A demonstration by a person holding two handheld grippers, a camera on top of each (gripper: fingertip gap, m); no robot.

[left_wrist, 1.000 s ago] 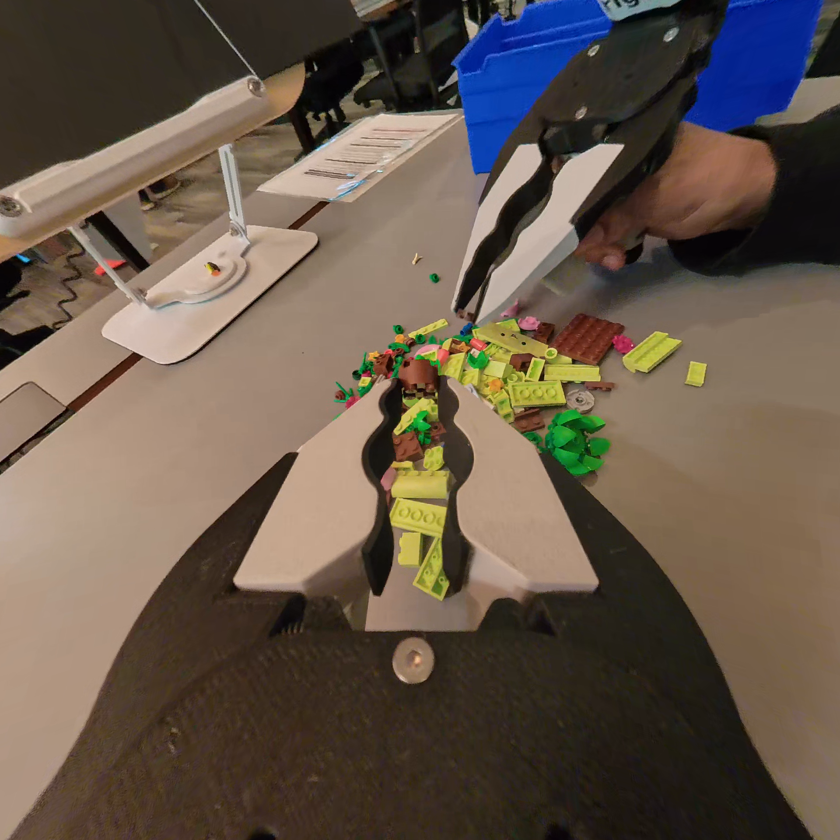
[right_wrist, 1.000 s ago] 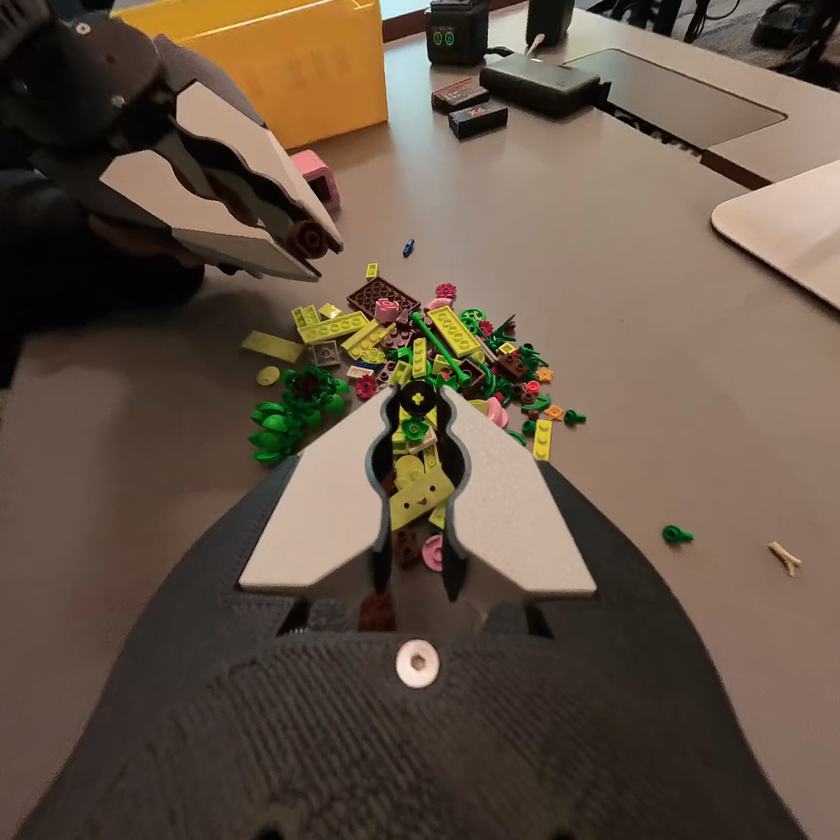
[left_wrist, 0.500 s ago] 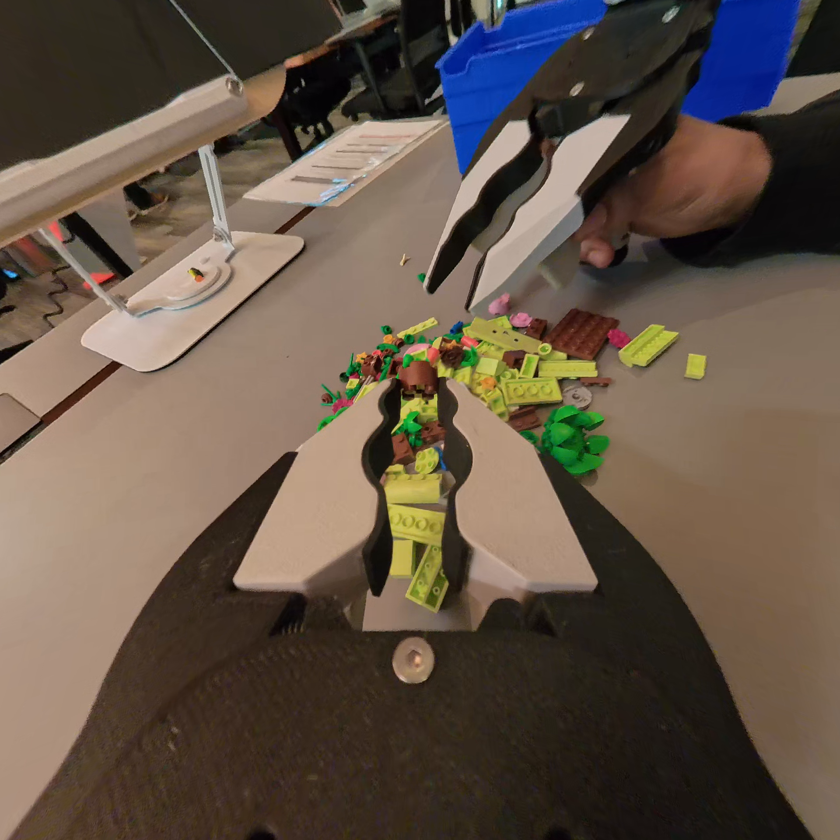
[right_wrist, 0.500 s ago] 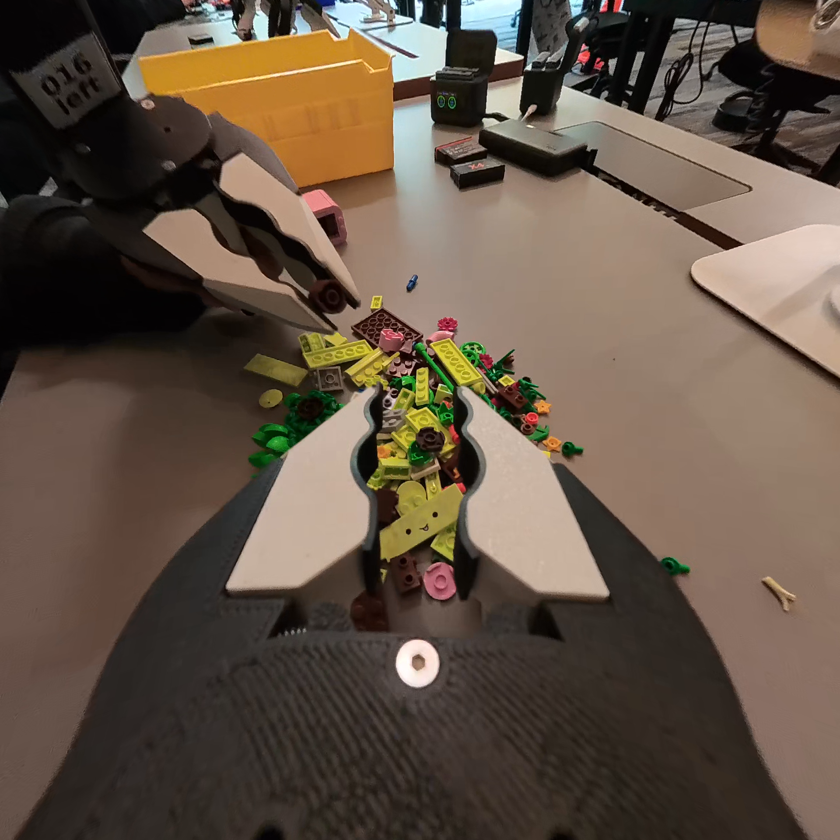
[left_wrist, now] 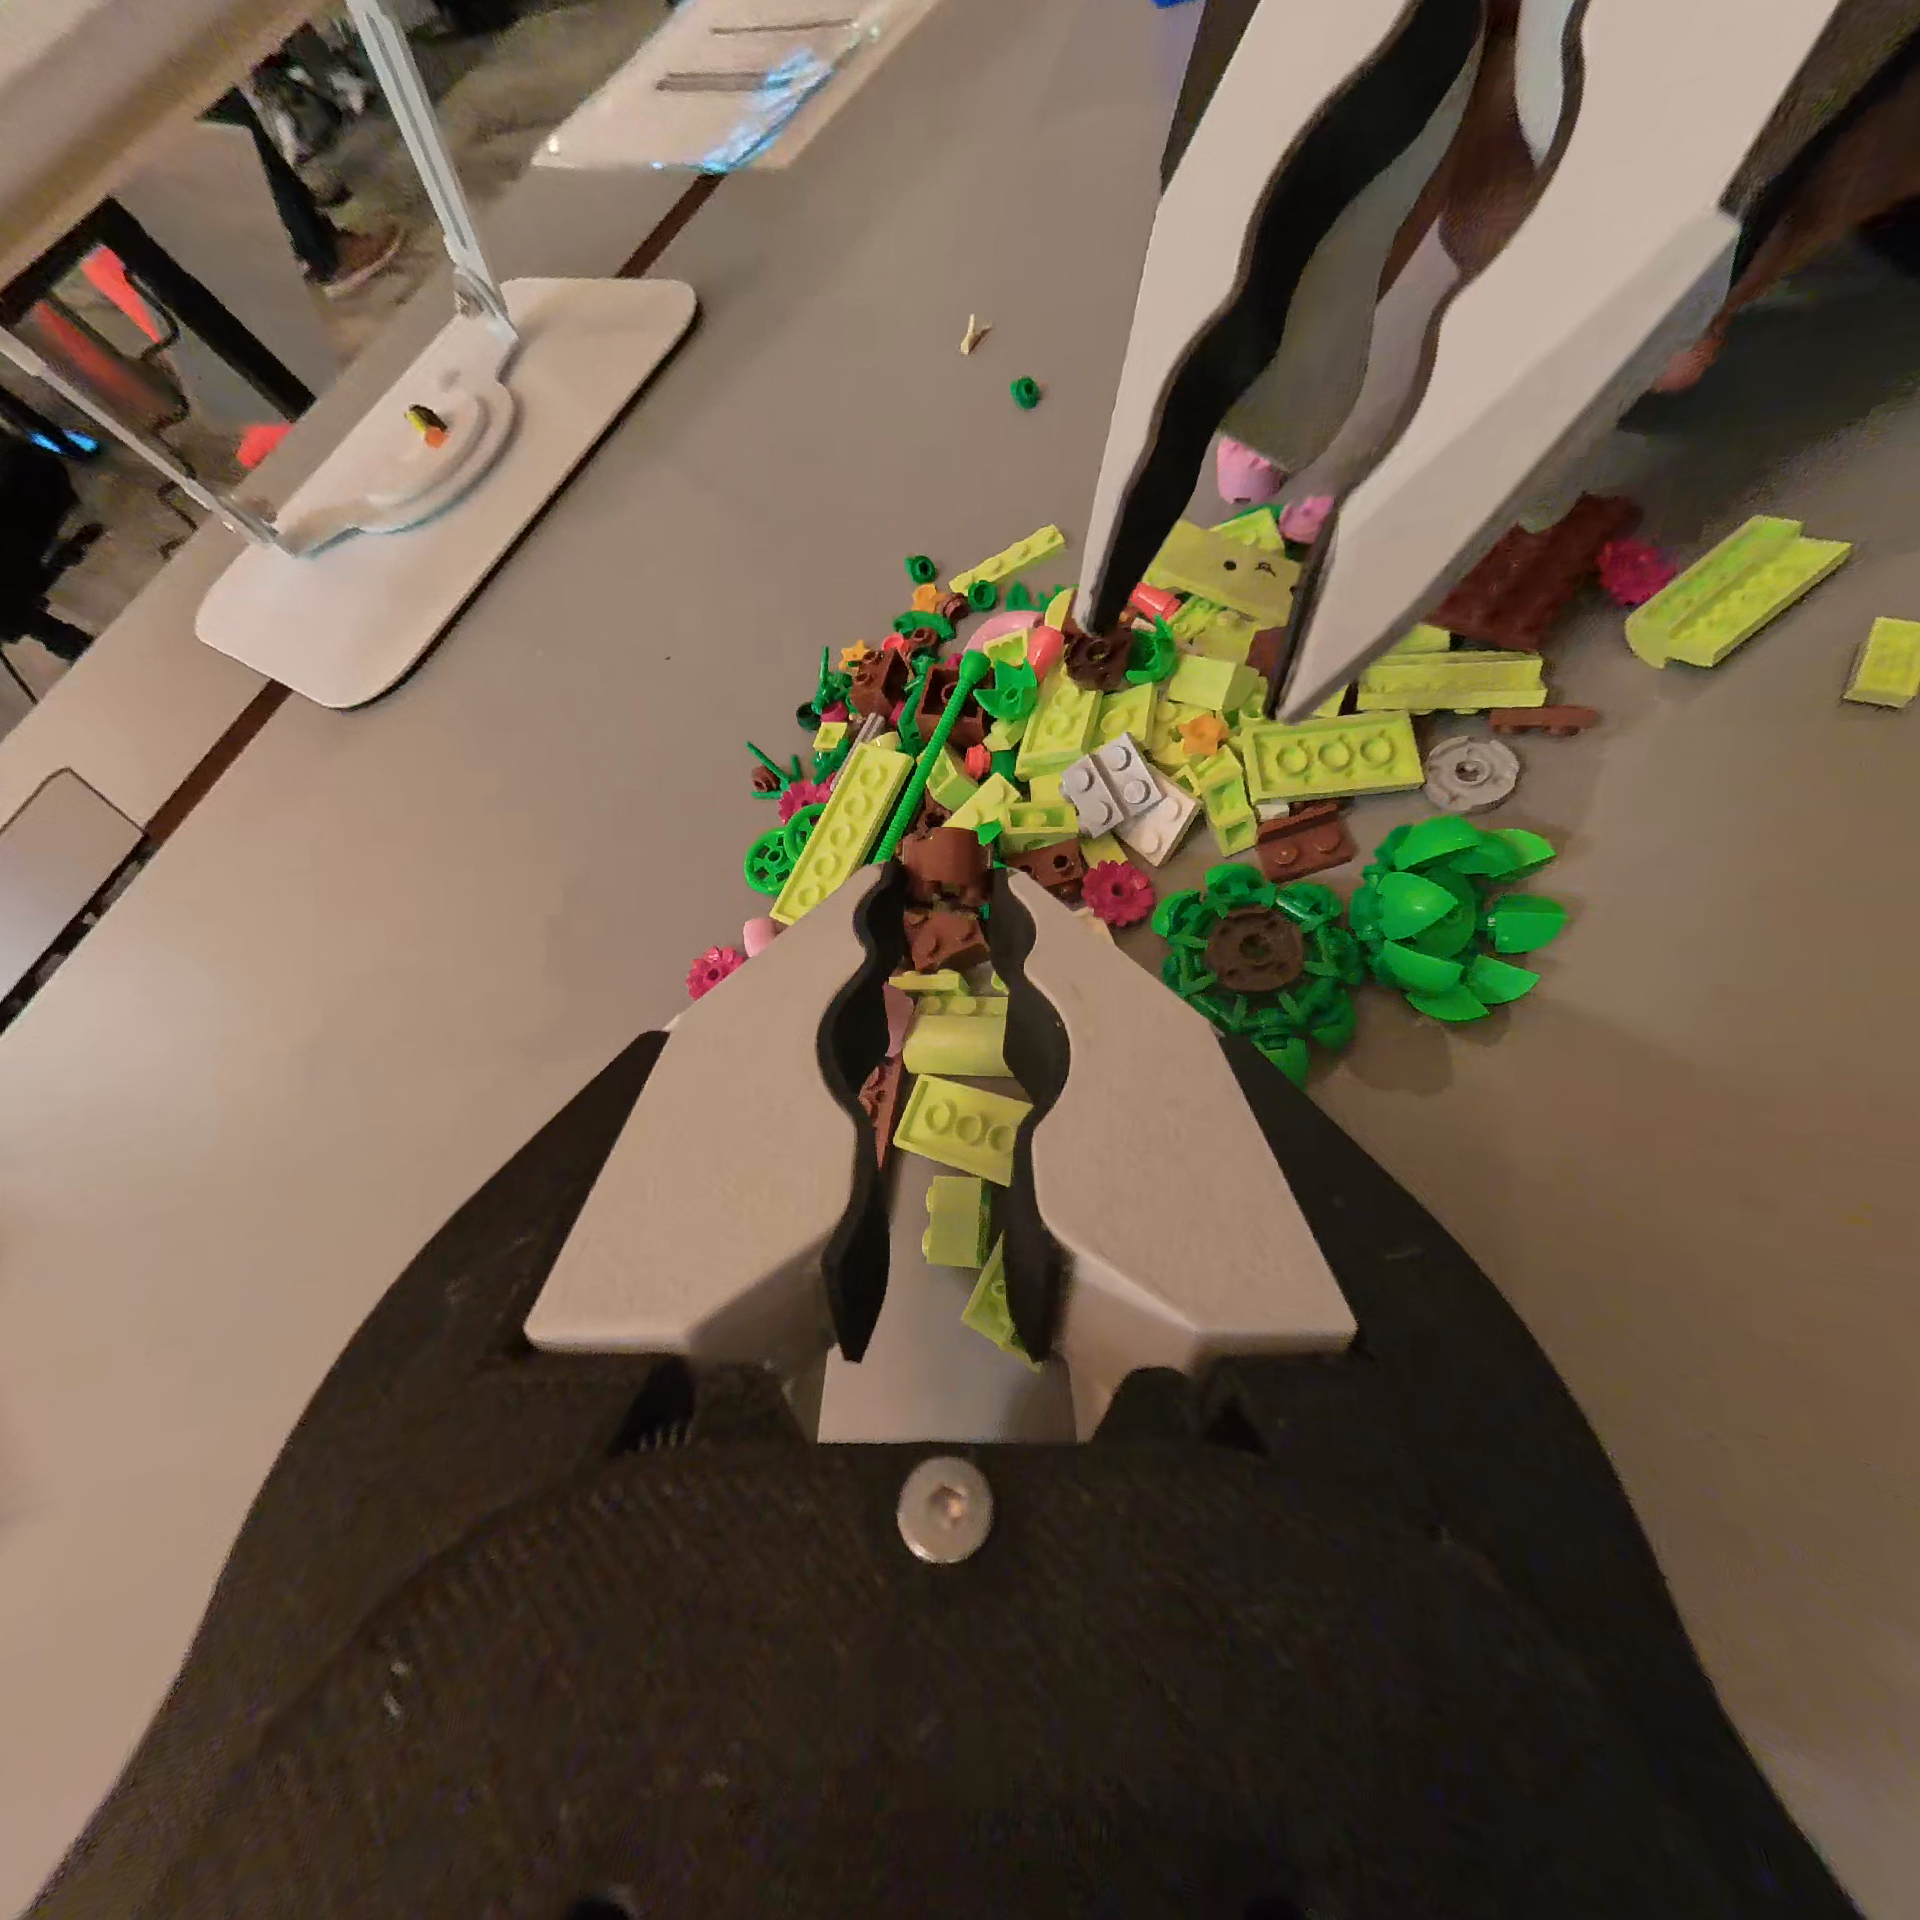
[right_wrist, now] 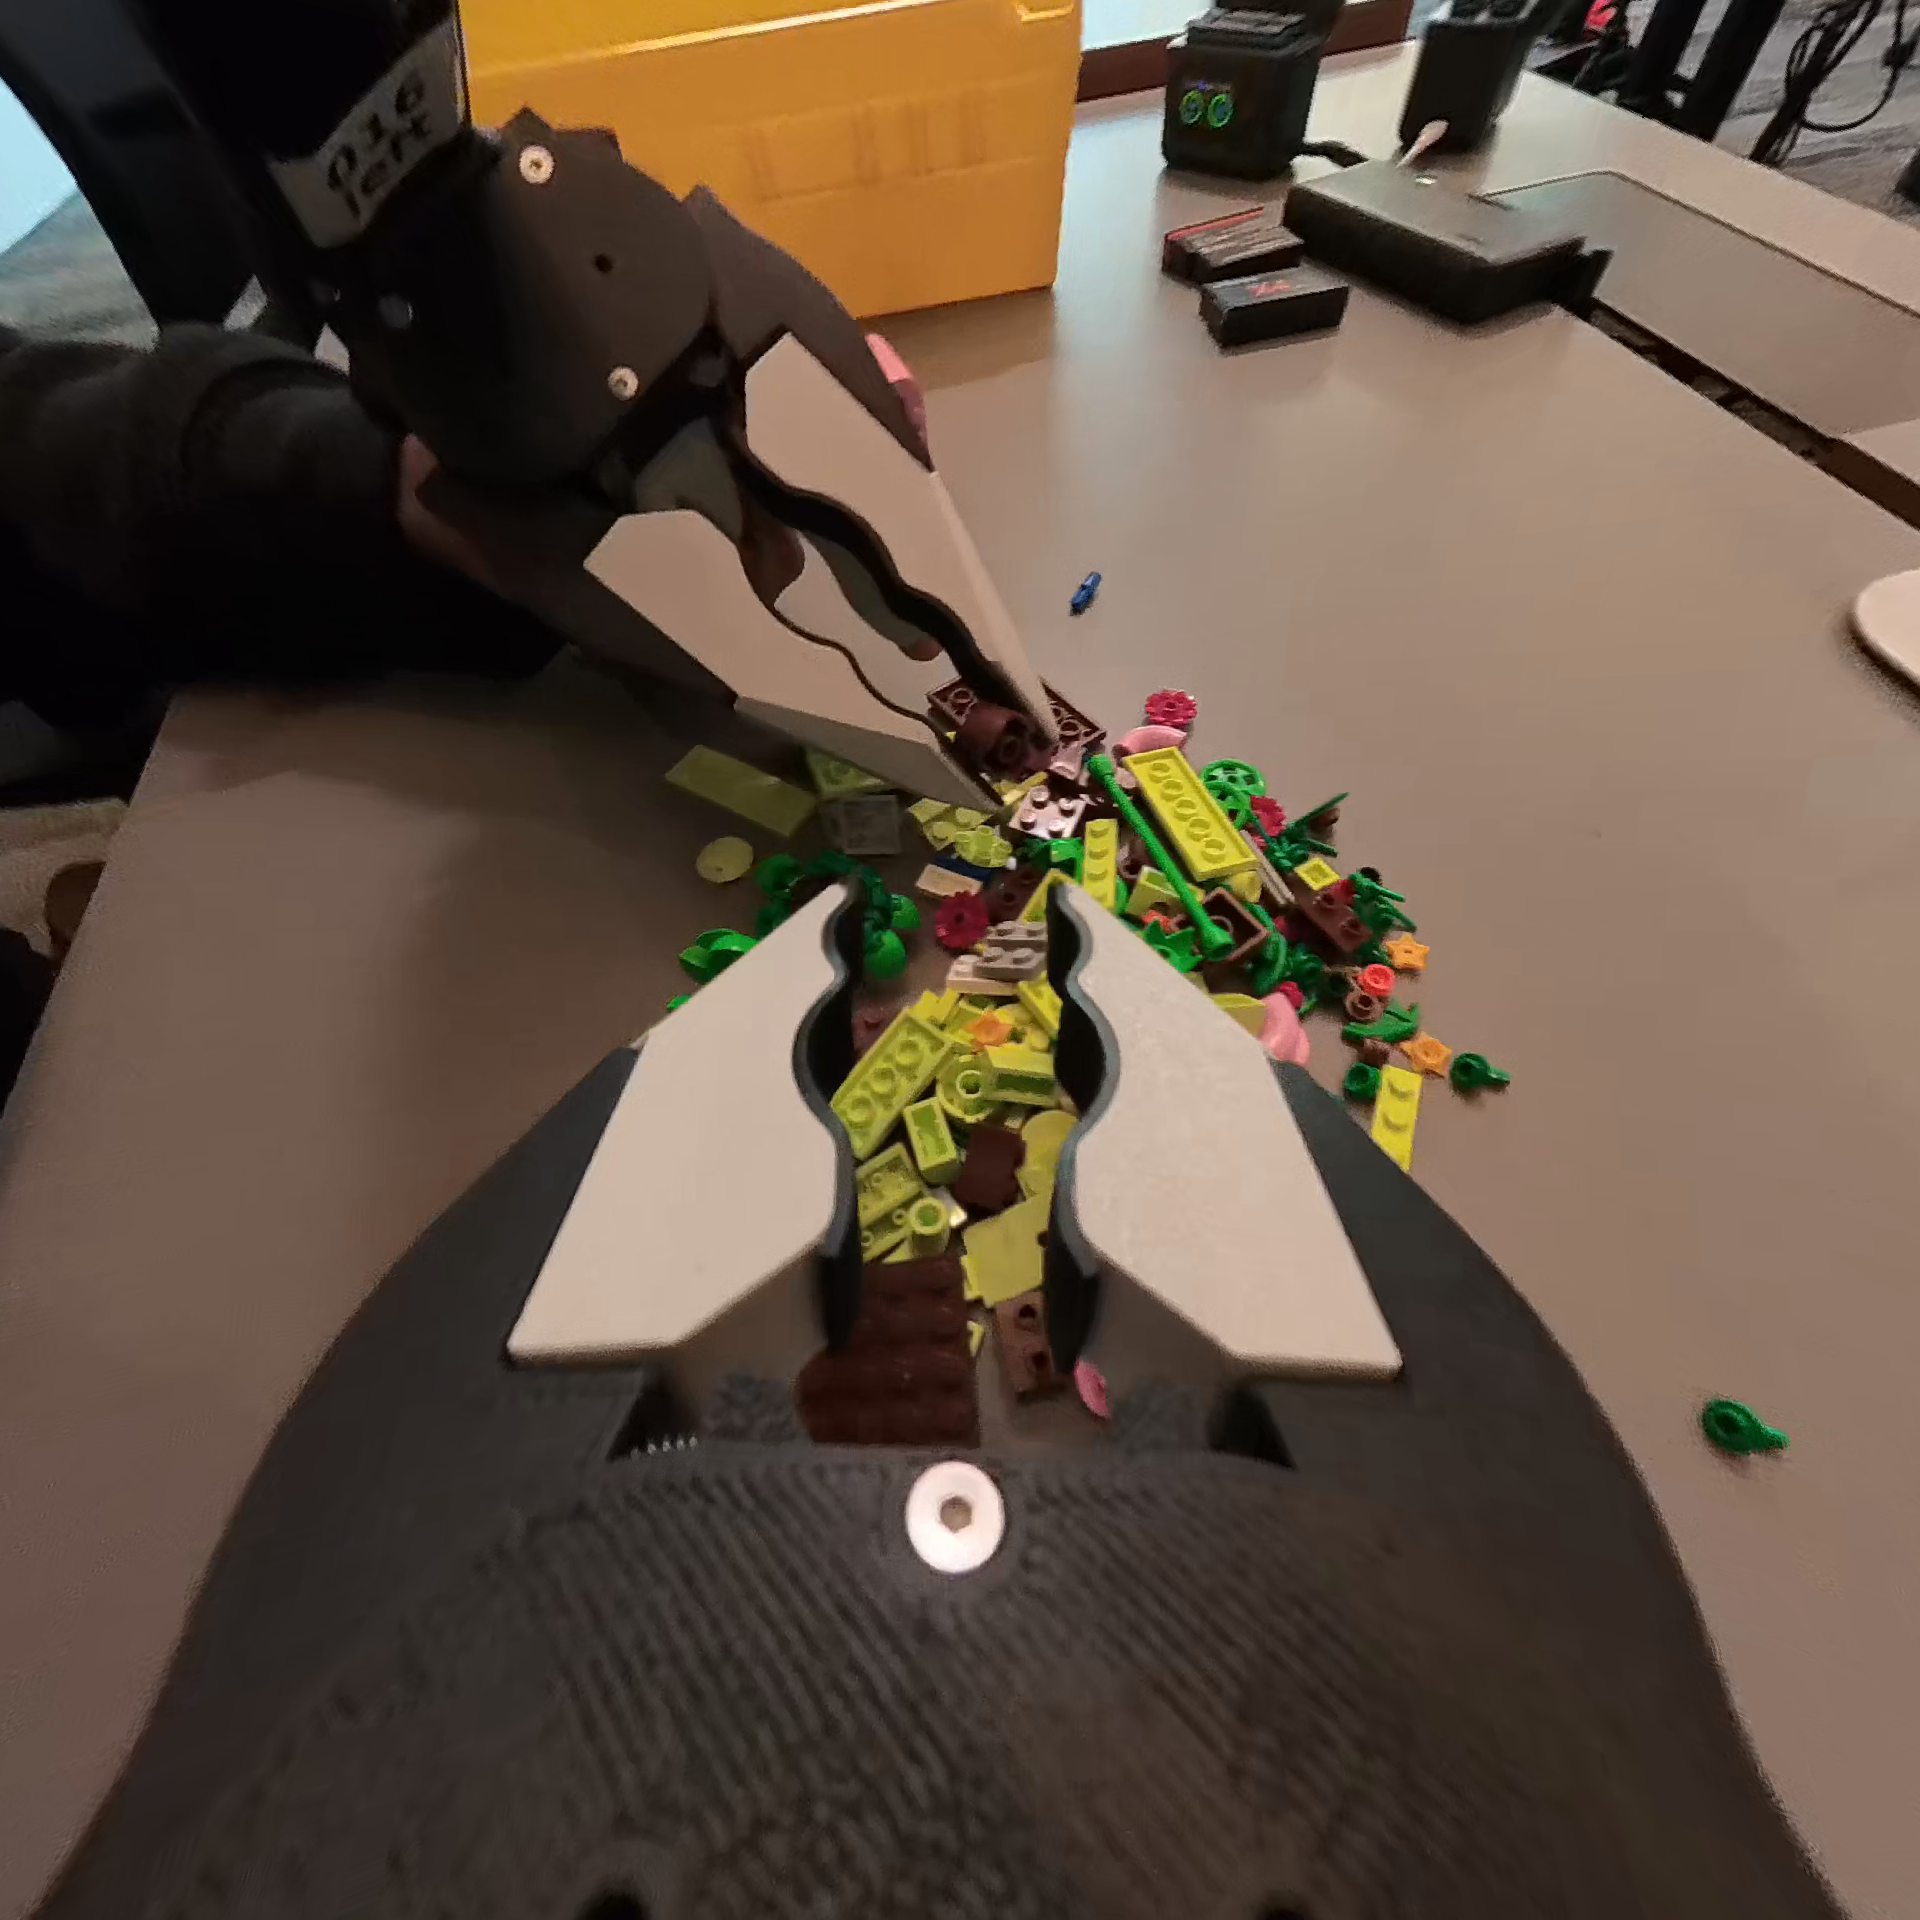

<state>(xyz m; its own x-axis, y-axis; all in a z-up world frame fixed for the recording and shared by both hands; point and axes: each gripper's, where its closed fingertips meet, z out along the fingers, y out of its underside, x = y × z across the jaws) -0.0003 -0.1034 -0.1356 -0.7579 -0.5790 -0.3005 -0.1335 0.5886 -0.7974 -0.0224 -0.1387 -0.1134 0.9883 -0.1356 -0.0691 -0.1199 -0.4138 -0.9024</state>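
A pile of small building bricks (left_wrist: 1340, 753), lime, brown, green and pink, lies on the grey table (left_wrist: 416, 1039). My left gripper (left_wrist: 940, 883) is shut on a small brown round piece (left_wrist: 940, 857) and holds it just over the near edge of the pile. From the right wrist view, the left gripper (right_wrist: 1013, 743) holds that brown piece (right_wrist: 992, 732) low over the pile's far side (right_wrist: 1190, 821). My right gripper (right_wrist: 951, 899) is open and empty, with its tips down among the bricks. In the left wrist view, the right gripper (left_wrist: 1195, 665) straddles lime pieces.
A yellow bin (right_wrist: 831, 156) stands behind the left gripper. Black boxes (right_wrist: 1268, 281) and a black device (right_wrist: 1434, 239) lie farther back. A white lamp base (left_wrist: 447, 488) and papers (left_wrist: 748, 94) are on the left. Green leafy pieces (left_wrist: 1455, 914) and stray bits lie around the pile. My hands' fingertips stand some 5 cm from each other.
My right gripper has opened wider and come down into the pile. My left gripper has moved in lower over the pile, still shut on the brown piece.
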